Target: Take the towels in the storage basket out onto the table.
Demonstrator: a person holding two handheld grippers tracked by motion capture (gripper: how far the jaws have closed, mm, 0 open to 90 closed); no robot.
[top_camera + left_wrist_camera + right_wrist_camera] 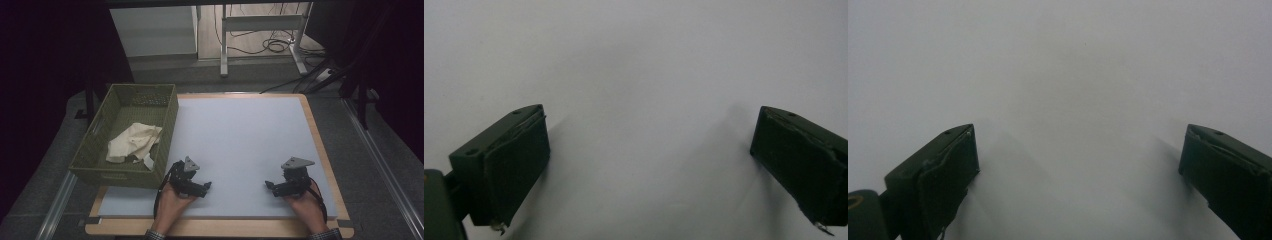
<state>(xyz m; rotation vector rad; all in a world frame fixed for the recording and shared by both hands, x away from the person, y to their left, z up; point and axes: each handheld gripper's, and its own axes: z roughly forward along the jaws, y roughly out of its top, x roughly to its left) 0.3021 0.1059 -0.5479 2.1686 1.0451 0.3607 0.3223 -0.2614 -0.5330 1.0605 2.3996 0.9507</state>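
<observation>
A cream cloth (134, 142) lies crumpled inside an olive-green basket (170, 125) at the table's left. My left gripper (202, 189) rests on the pale grey mat near the front edge, just right of the basket's near corner. Its jaws stand wide apart over bare mat (649, 140), nothing between them. My right gripper (272, 187) rests on the mat at the front right, pointing toward the left one. In the right gripper view its jaws are also wide apart over bare mat (1078, 150), holding nothing.
The grey mat (240, 135) covers a wooden tabletop (320, 145). The basket hangs partly over the table's left edge. Beyond the table, a desk frame (260, 30) and cables lie on the floor.
</observation>
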